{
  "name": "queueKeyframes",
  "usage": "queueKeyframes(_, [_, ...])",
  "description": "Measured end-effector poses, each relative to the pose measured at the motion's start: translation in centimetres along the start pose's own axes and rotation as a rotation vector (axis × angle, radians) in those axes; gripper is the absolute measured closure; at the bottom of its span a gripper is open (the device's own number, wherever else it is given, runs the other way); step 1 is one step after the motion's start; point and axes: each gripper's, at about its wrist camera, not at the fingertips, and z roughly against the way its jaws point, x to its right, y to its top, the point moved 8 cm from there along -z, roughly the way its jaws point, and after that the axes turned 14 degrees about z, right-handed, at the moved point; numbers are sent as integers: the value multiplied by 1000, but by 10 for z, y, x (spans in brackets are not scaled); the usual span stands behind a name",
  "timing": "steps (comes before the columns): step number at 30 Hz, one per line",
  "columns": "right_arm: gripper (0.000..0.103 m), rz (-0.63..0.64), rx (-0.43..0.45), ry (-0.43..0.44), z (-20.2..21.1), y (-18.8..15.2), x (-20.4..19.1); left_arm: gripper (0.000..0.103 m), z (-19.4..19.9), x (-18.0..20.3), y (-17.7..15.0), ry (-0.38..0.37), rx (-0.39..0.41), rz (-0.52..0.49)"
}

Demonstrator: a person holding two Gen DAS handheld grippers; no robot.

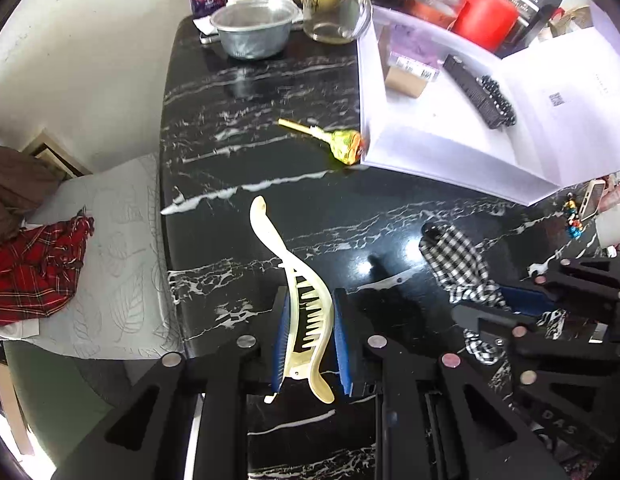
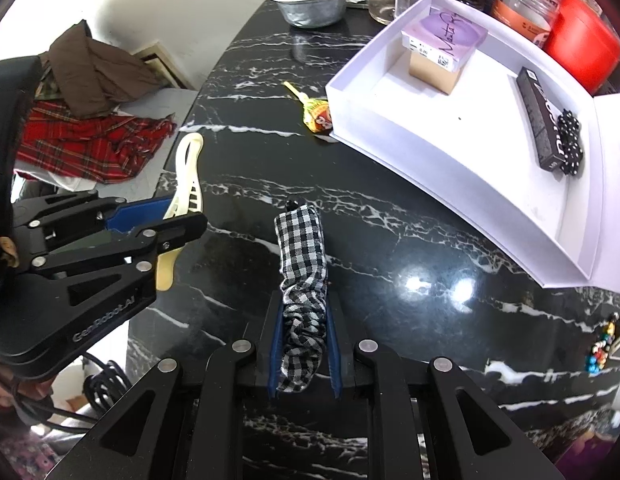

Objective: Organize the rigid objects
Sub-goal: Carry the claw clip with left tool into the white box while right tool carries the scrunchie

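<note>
My left gripper (image 1: 307, 304) is shut on a cream banana hair clip (image 1: 297, 292) and holds it above the black marble table (image 1: 269, 92); the clip also shows in the right wrist view (image 2: 186, 184). My right gripper (image 2: 303, 312) is shut on a black-and-white checked fabric hair clip (image 2: 301, 264), also seen in the left wrist view (image 1: 458, 260). A wrapped lollipop (image 1: 342, 146) lies on the table against the open white box (image 1: 450, 148), which holds a small carton (image 2: 442, 52), a black bar box (image 2: 540, 120) and a black bead bracelet (image 2: 570, 140).
A foil bowl (image 1: 249, 34), a glass mug (image 1: 334, 0), jars and a red container (image 1: 486, 14) crowd the table's far edge. Red plaid and brown clothes (image 2: 89, 136) lie on a surface left of the table. A colourful charm (image 2: 602, 344) lies at the right.
</note>
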Motion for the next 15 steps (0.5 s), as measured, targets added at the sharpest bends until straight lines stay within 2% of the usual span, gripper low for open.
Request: queueKeyframes(15, [84, 2, 66, -22, 36, 3, -4, 83, 44, 16, 7, -26, 72, -42])
